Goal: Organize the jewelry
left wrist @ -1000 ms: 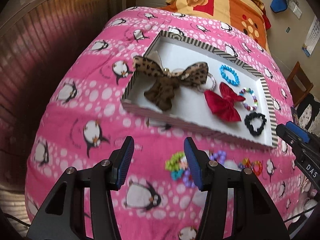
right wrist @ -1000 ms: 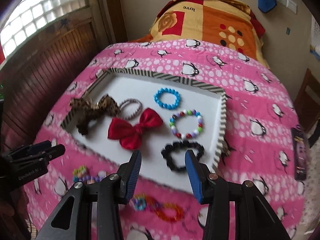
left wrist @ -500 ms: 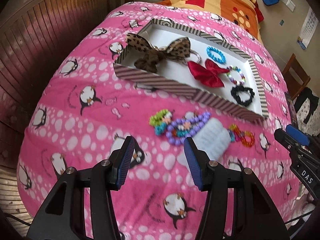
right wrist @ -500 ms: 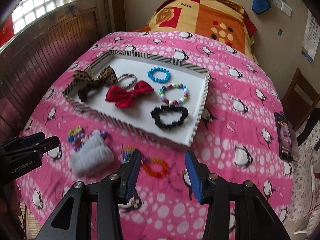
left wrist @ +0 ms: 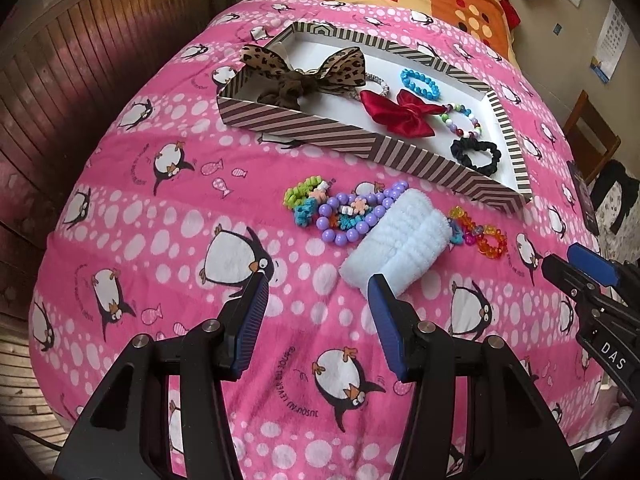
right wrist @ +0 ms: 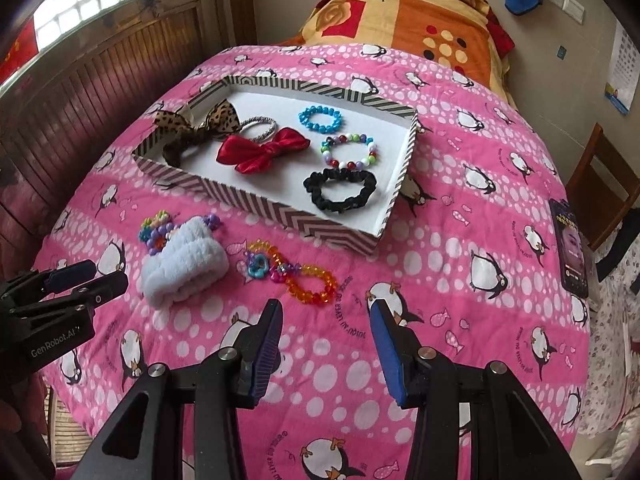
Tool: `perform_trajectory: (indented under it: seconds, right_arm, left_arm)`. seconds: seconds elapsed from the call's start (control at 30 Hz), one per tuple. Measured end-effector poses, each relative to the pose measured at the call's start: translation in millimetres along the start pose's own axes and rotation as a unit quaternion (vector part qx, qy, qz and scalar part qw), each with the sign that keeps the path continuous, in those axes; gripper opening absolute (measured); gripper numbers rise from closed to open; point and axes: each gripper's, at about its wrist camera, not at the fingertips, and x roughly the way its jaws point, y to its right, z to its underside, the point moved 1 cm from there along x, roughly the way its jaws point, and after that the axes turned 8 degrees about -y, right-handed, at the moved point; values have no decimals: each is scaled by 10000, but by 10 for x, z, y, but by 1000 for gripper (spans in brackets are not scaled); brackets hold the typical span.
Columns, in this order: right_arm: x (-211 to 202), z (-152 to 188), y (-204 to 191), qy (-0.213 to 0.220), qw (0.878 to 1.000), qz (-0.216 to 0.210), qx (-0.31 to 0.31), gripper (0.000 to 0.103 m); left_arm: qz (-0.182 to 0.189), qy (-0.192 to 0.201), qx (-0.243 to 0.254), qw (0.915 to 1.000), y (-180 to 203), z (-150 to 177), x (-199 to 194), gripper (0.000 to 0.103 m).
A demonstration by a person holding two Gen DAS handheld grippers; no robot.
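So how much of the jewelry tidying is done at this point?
Roughly half. The striped tray already holds two bows, a black scrunchie and several bracelets. Nothing is in hand: the left gripper and right gripper are both open and empty. Left on the blanket: the fluffy white band, the purple bead bracelet with its colourful neighbours, and the orange bracelet.

A bed (right wrist: 460, 208) covered in a pink penguin-print quilt carries everything. On it lies a striped box lid (right wrist: 256, 204) holding bows and bracelets. Just in front of the lid, directly on the quilt, lie a pale blue fluffy band (right wrist: 186, 266), a purple bead bracelet (left wrist: 352, 216) touching it, and an orange bead bracelet (right wrist: 308, 276). A phone (right wrist: 570, 248) lies near the bed's right edge, a patterned pillow (right wrist: 404, 12) at its head.
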Motion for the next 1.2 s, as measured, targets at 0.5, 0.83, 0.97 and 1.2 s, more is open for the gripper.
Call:
perform_trajectory:
  seconds: [0.5,0.83,0.97,1.2]
  right_arm:
    - [79,-36,-64,-101,9999,-31,-62,44]
    - [126,-25,98,-210,9996,-41,186,44]
    - [132,1,184,-255,9992,-35,307,44]
    - [139,59,288,-318,9981,-179,501,45]
  left_arm:
    - [-5,-63,4,10000,-7,-18,32,51]
    - [247,-250,280,9990,153,-62,68,52]
    - [534,-364,407,9971,212,-64,93,59]
    - [786,-480,722,9931,286,-100,173,67]
